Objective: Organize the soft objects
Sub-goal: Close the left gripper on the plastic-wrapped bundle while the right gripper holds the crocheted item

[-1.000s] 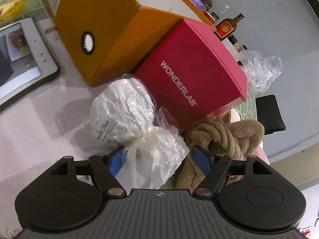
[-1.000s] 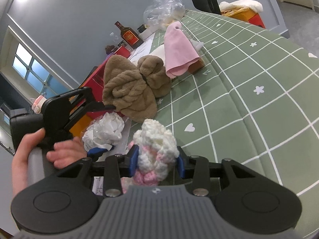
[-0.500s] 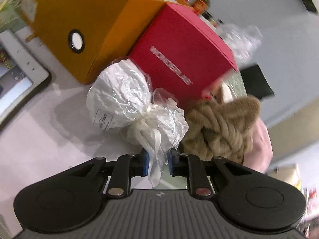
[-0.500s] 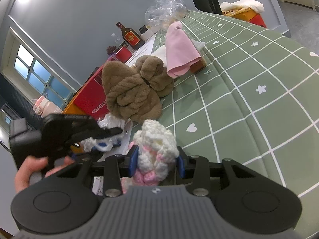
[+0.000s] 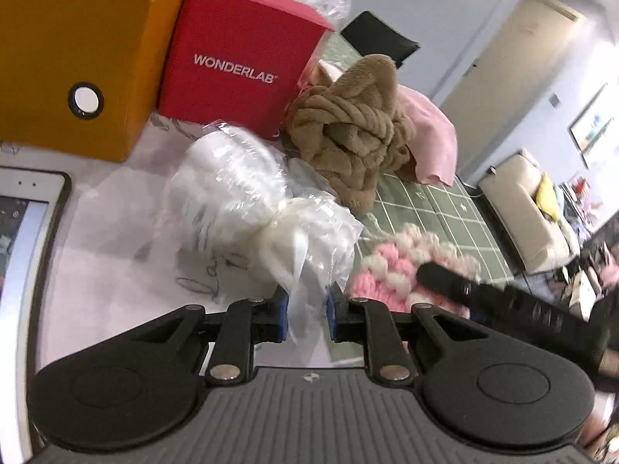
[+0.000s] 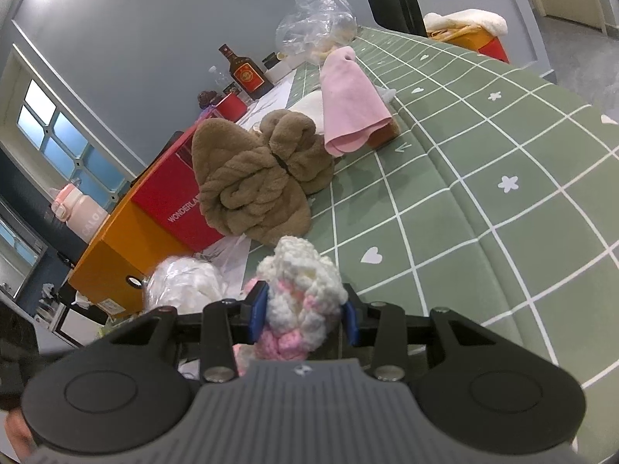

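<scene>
Left gripper [image 5: 307, 317] clamped on the tied neck of a clear plastic bag of white stuffing [image 5: 247, 197] just ahead, right gripper [image 6: 303, 315] clamped on a pink-and-white crocheted piece [image 6: 300, 290], brown plush bundle [image 6: 255, 178] beyond it, red WONDERLAB box [image 5: 240, 58] behind the bag

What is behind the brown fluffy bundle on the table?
Behind the brown bundle a pink cloth drapes over something; only a brown corner shows beneath it. The red box sits alongside, partly hidden by the bundle.
</scene>
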A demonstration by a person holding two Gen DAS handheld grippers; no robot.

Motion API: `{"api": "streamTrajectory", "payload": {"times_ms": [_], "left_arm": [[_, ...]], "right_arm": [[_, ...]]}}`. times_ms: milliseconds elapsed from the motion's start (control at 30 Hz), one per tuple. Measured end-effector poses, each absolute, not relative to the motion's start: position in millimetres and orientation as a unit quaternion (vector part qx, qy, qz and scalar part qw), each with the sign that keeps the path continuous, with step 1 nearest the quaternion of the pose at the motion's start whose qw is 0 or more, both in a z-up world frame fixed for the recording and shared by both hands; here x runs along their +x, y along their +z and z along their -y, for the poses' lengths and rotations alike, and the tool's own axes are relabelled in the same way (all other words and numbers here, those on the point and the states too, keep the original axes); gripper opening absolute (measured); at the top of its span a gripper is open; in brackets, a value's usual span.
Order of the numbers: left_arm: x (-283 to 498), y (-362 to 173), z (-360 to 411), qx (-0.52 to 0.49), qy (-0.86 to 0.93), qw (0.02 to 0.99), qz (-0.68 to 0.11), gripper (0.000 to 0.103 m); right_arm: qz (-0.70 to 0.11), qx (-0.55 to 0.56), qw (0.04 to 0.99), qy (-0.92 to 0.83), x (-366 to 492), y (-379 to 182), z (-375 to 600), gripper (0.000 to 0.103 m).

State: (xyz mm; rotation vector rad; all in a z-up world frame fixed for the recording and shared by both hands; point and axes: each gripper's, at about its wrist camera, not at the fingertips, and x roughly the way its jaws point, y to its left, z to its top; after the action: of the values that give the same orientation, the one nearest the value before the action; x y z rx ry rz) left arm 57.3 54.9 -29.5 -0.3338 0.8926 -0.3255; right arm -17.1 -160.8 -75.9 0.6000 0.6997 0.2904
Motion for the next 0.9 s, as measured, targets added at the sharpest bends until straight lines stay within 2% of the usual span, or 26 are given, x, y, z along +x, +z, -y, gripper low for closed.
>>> {"api": "streamTrajectory", "payload": {"times_ms": [67,100,200,367,700,867,900], "left_arm": [[55.4,-29.9,-60.5,-0.167,-0.157,0.874,-0.428,0.028],[54.9,-29.8,-63.2,-0.173,-0.159,0.873,-0.428,0.035],[47.2,-24.0,-67.6,-0.166,-0.160,0.877,-0.422,0.069],[49.9,-11.6,-70.7,-0.208,-0.145,0.875,-0.413,0.086],[84.3,-7.1,-69.8,-0.349,-0.034,0.836,-0.421,0.087],[106.3,-24.5,-66.1,-0.396,0.044,0.793,-0.460,0.086],[106.0,-27.0,-66.5,-0.407,0.052,0.794,-0.448,0.086]], "right_arm": [[-0.336,0.287,0.886,0.139,-16.2,-75.8,160.5,0.038],[-0.336,0.285,0.887,0.139,-15.6,-75.7,160.1,0.038],[-0.335,0.282,0.888,0.138,-15.9,-75.3,158.8,0.039],[-0.333,0.280,0.890,0.139,-16.4,-75.2,158.2,0.039],[-0.326,0.274,0.893,0.144,-17.8,-76.7,157.3,0.039],[-0.321,0.265,0.898,0.145,-19.7,-76.3,155.1,0.039],[-0.320,0.266,0.897,0.146,-19.5,-76.5,155.8,0.039]]}}
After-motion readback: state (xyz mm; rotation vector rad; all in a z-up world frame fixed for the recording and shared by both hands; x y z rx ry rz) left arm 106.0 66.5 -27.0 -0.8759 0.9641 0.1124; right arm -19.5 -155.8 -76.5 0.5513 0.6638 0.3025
